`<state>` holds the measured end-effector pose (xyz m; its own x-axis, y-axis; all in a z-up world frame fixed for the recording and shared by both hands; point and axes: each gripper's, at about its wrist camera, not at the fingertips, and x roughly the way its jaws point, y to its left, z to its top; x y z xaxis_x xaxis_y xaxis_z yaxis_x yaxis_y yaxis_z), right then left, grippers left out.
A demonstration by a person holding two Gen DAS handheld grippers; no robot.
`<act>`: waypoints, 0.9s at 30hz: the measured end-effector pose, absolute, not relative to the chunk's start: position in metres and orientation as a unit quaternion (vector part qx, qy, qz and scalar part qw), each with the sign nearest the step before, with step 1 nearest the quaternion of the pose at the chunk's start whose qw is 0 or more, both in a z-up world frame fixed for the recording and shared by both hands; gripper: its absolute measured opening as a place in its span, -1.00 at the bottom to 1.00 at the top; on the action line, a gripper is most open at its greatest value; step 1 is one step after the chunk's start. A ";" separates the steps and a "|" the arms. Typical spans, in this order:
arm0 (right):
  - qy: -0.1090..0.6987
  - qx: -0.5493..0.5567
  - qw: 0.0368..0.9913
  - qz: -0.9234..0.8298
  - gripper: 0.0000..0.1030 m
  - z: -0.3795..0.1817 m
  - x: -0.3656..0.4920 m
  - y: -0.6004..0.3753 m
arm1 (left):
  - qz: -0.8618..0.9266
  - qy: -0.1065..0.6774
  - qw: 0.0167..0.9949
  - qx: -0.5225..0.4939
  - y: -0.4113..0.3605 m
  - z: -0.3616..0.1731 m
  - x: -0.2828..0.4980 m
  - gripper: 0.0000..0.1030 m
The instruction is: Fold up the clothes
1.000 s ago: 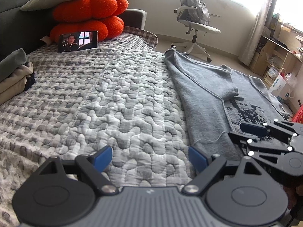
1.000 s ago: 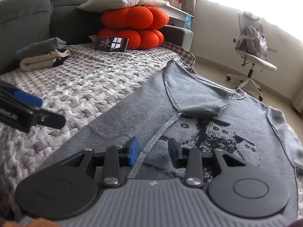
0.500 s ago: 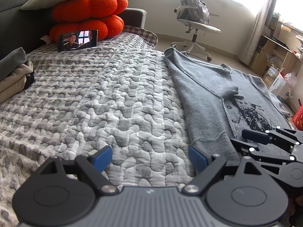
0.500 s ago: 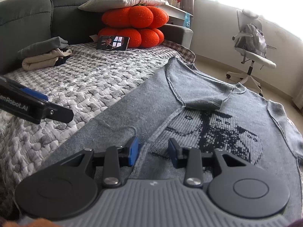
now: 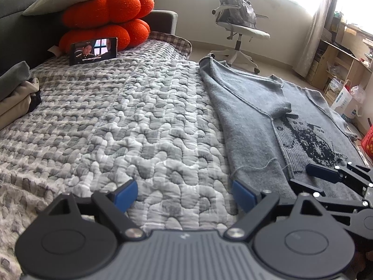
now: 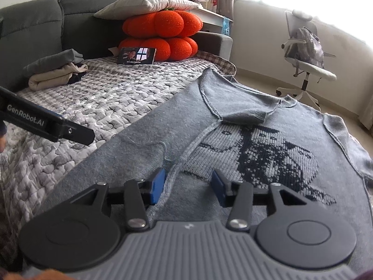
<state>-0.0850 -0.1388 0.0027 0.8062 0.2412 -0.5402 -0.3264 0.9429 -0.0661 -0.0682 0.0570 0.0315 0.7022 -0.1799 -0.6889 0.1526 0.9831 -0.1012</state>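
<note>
Your sweater lies flat on the quilt at your one o'clock, soft, floppy and stretchy knit, so with both the left tongs and right tongs open and empty, pinch its doubled near hem.

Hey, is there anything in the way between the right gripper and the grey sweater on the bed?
Nothing visible. The right gripper hangs open directly over the grey sweater, at its lower edge near a raised seam, with only bare knit between its fingers.
</note>
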 end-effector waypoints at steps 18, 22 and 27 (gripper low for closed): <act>0.273 -0.053 0.950 0.142 0.23 0.000 -0.099 -0.154 | -0.090 0.376 0.922 -0.016 0.059 0.033 -0.069 0.74; 0.273 -0.047 0.951 0.141 0.28 0.000 -0.107 -0.159 | -0.089 0.375 0.922 -0.011 0.058 0.032 -0.069 0.74; 0.273 -0.034 0.952 0.136 0.37 -0.001 -0.114 -0.167 | -0.089 0.368 0.926 0.000 0.054 0.034 -0.071 0.74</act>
<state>-0.1139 -0.1673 -0.0010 0.8132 0.2409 -0.5297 -0.2784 0.9604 0.0094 -0.0711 0.0542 0.0339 0.7132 -0.1646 -0.6814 0.1644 0.9842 -0.0656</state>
